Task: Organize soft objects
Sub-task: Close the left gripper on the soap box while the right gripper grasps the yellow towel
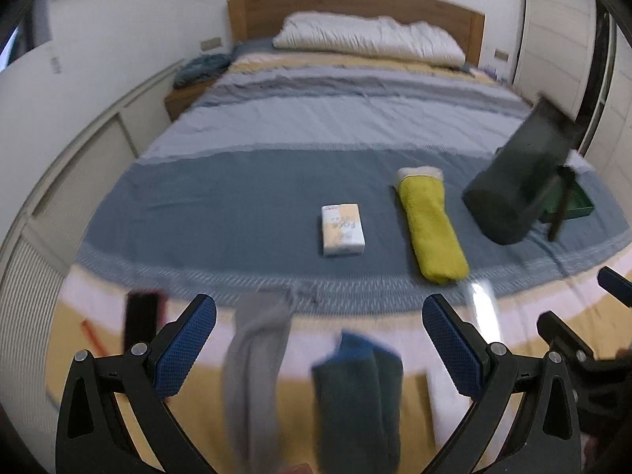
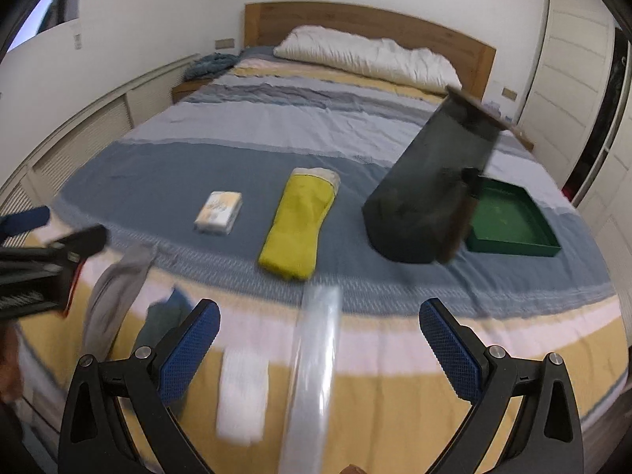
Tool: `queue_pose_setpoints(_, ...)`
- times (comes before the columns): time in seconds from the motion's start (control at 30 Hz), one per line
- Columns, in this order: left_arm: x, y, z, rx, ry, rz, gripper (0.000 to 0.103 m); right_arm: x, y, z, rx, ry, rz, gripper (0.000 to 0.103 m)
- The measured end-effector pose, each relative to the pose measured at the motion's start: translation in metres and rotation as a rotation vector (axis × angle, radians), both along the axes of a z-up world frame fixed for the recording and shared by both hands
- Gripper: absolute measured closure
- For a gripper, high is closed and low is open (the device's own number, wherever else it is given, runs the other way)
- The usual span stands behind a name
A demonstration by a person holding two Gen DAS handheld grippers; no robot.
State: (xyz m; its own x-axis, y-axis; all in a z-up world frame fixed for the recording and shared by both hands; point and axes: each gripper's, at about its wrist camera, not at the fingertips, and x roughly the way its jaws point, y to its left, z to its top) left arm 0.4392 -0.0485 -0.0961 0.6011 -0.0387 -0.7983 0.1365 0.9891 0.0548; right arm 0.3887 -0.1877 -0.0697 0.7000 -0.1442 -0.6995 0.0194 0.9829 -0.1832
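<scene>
Both the left gripper (image 1: 319, 339) and right gripper (image 2: 319, 339) stand with jaws spread wide, holding nothing. On the bed (image 1: 276, 181), the yellow cloth (image 1: 430, 225) lies mid-right, with a tissue pack (image 1: 341, 229) left of it. At lower frame the grey sock (image 1: 256, 367) and dark blue sock (image 1: 359, 391) are motion-blurred; the dark bag (image 2: 430, 197) partly hides the green tray (image 2: 513, 217).

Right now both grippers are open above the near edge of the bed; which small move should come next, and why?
Probably lower the open left gripper onto the blurred grey sock lying between its fingers. It is the closest soft item, beside the dark blue-green sock. The right gripper is also open and holds nothing.
</scene>
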Motion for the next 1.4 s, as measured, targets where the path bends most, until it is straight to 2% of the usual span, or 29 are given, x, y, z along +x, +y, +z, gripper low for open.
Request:
queue_pose_setpoints(0.17, 0.076, -0.014, -0.053, 0.026, 0.095, 0.024, 0.001, 0.090, -0.015, -0.044, 0.032, 0.076, -0.061, 0.000)
queue_pose_setpoints(0.3, 0.120, -0.020, -0.091, 0.035, 0.183, 0.050, 0.001, 0.142, -0.025, -0.074, 0.063, 0.125, -0.094, 0.000)
queue_pose_setpoints(0.4, 0.139, -0.024, -0.109, 0.065, 0.201, 0.063, 0.001, 0.175, -0.033, -0.097, 0.099, 0.158, -0.113, 0.000)
queue_pose_setpoints(0.5, 0.153, -0.025, -0.121, 0.072, 0.225, 0.078, 0.001, 0.200, -0.036, -0.117, 0.135, 0.184, -0.121, 0.000)
queue_pose_setpoints(0.73, 0.168, -0.024, -0.137, 0.116, 0.266, 0.088, 0.001, 0.242, -0.034, -0.157, 0.140, 0.219, -0.124, 0.000)
queue_pose_setpoints(1.13, 0.175, -0.027, -0.146, 0.152, 0.286, 0.082, 0.001, 0.277, -0.026, -0.190, 0.115, 0.256, -0.059, 0.001)
queue_pose_setpoints(1.23, 0.175, -0.029, -0.147, 0.168, 0.285, 0.076, 0.001, 0.274, -0.024, -0.192, 0.098, 0.248, -0.033, 0.014)
queue_pose_setpoints(1.3, 0.171, -0.031, -0.145, 0.170, 0.276, 0.069, 0.003, 0.270, -0.021, -0.190, 0.106, 0.247, -0.018, 0.036)
queue_pose_setpoints(1.33, 0.169, -0.031, -0.144, 0.163, 0.275, 0.062, 0.007, 0.270, -0.019, -0.190, 0.111, 0.246, 0.002, 0.043)
queue_pose_setpoints(1.4, 0.170, -0.029, -0.143, 0.149, 0.274, 0.044, 0.017, 0.268, -0.016, -0.188, 0.117, 0.248, 0.033, 0.069)
